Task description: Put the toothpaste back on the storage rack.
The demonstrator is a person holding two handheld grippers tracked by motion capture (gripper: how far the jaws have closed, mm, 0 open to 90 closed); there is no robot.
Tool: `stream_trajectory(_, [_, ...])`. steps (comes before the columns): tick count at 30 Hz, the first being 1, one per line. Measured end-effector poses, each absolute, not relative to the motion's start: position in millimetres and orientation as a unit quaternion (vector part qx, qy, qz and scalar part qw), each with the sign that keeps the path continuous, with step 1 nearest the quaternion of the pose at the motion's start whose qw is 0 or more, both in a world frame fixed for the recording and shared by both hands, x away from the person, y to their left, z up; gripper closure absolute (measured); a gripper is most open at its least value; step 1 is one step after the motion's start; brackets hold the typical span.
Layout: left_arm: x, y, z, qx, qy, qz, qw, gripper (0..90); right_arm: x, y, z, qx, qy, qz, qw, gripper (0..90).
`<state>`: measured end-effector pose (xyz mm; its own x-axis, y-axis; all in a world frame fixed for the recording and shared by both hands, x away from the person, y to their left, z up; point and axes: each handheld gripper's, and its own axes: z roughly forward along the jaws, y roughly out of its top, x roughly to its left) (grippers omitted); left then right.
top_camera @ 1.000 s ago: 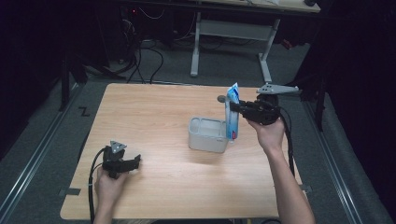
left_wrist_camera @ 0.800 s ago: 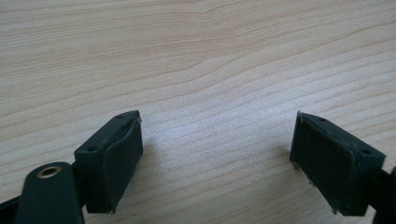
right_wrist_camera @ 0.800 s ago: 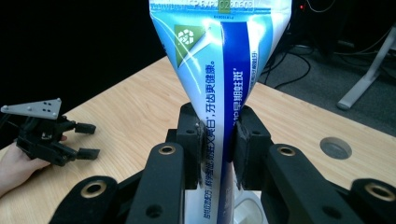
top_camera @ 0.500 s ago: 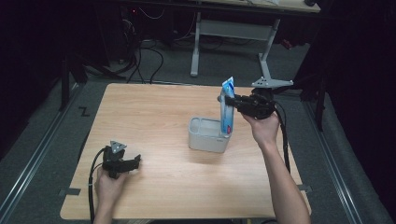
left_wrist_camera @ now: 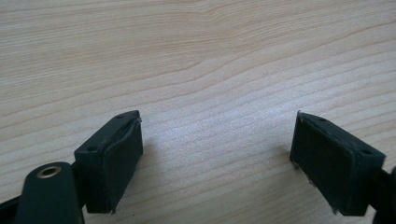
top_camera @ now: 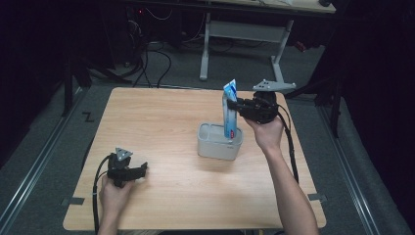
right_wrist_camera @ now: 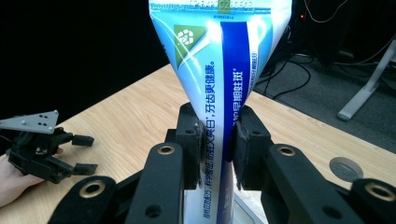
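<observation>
The right tongs (right_wrist_camera: 217, 140) are clamped on a blue-and-white plastic toothpaste tube (right_wrist_camera: 219, 70), its two black pads pressing the tube's printed body from either side, a little below the wide flat crimped end. In the right gripper view the tube stands nearly upright, the crimped end up, with a green square mark and lines of white Chinese print running along its blue band. Seen from the high view, the right tongs (top_camera: 238, 108) hold the tube (top_camera: 229, 110) from its right side, and the tube's lower end reaches down into a small grey rectangular plastic bin (top_camera: 219, 143) that sits on the light wooden table (top_camera: 161, 122), right of the middle. Whether the tube's lower end touches the bin's floor cannot be told. The person's right hand (top_camera: 266, 132) grips the tool from behind, with the grey three-cornered plate above it.

The left tongs (left_wrist_camera: 217, 154) are spread wide apart and hold nothing; bare wood grain lies between the two black pads. In the high view the left tongs (top_camera: 142, 170) rest low on the table near its front left corner, held by the left hand (top_camera: 115, 191), well apart from the bin.

Beyond the table's far edge stand the white metal legs of another desk (top_camera: 205, 49) and dark cables on the grey floor (top_camera: 161, 73).
</observation>
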<state>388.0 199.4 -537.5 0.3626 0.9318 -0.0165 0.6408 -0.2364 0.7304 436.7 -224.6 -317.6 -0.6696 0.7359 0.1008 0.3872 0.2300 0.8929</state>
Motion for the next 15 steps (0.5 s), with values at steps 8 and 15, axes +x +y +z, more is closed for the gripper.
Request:
stream_trajectory(8, [388,199,-537,0.755,0.521,0.218,0.333,17.2,443,-214,-322,0.366,0.765,0.5,0.175,74.3])
stream_trajectory(15, [388,199,-538,0.755,0.52,0.218,0.333,17.1,446,-208,-329,0.367,0.771,0.487,0.181,74.2])
